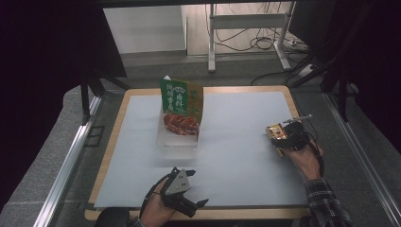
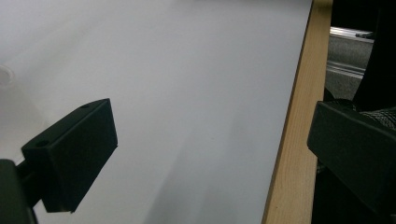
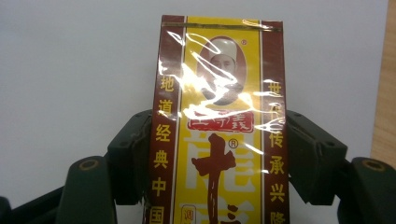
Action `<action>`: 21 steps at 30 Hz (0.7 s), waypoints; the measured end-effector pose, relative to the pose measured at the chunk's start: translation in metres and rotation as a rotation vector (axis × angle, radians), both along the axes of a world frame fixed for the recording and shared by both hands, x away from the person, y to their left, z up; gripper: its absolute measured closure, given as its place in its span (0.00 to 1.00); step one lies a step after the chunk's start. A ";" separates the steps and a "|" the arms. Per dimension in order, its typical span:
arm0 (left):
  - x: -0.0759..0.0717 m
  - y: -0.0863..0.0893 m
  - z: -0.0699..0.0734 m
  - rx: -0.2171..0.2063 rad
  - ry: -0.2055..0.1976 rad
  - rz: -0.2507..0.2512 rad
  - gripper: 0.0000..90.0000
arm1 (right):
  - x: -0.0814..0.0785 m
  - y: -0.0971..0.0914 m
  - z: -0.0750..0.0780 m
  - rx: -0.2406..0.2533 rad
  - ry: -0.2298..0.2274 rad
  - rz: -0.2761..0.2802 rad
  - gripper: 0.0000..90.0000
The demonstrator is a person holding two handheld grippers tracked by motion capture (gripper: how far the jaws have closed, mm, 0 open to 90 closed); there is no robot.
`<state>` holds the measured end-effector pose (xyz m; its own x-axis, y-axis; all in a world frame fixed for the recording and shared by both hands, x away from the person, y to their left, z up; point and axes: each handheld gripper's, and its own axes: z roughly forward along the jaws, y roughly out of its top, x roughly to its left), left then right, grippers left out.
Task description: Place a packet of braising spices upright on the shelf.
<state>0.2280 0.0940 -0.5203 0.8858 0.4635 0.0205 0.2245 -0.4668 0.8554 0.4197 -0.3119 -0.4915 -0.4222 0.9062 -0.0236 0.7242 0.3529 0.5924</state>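
A wooden surface (image 1: 119, 123) carries a pale sheet (image 1: 236, 142) that covers nearly all of its top, leaving a strip of bare wood along the edges. Toward the far middle of the sheet a green seasoning bag (image 1: 181, 112) stands upright inside a clear plastic container (image 1: 176, 140), its front printed with white characters and a picture of reddish food. Near the front edge, the left tool (image 1: 193, 191) rests in the person's left hand (image 1: 153, 213), a grey three-cornered plate on top; in the left gripper view its two black jaws stand wide apart with nothing between them, one over the sheet and one beyond the wooden rim. At the right side of the sheet, well apart from the bag, the right hand (image 1: 305, 161) holds the right tool (image 1: 279, 137), which is clamped on a yellow and maroon packet (image 1: 276, 133). In the right gripper view the packet (image 3: 219, 121) stands between the two jaws, pressed on both sides, wrapped in glossy film, with gold characters down its maroon borders.
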 end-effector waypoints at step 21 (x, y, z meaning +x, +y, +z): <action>0.000 0.000 0.000 -0.005 -0.002 -0.002 0.01 | -0.040 0.070 0.002 -0.050 0.023 0.393 0.35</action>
<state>0.2277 0.0939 -0.5198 0.8866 0.4622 0.0204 0.2218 -0.4633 0.8580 0.3797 -0.2421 -0.4891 -0.7379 0.6731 -0.0497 0.5411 0.6340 0.5526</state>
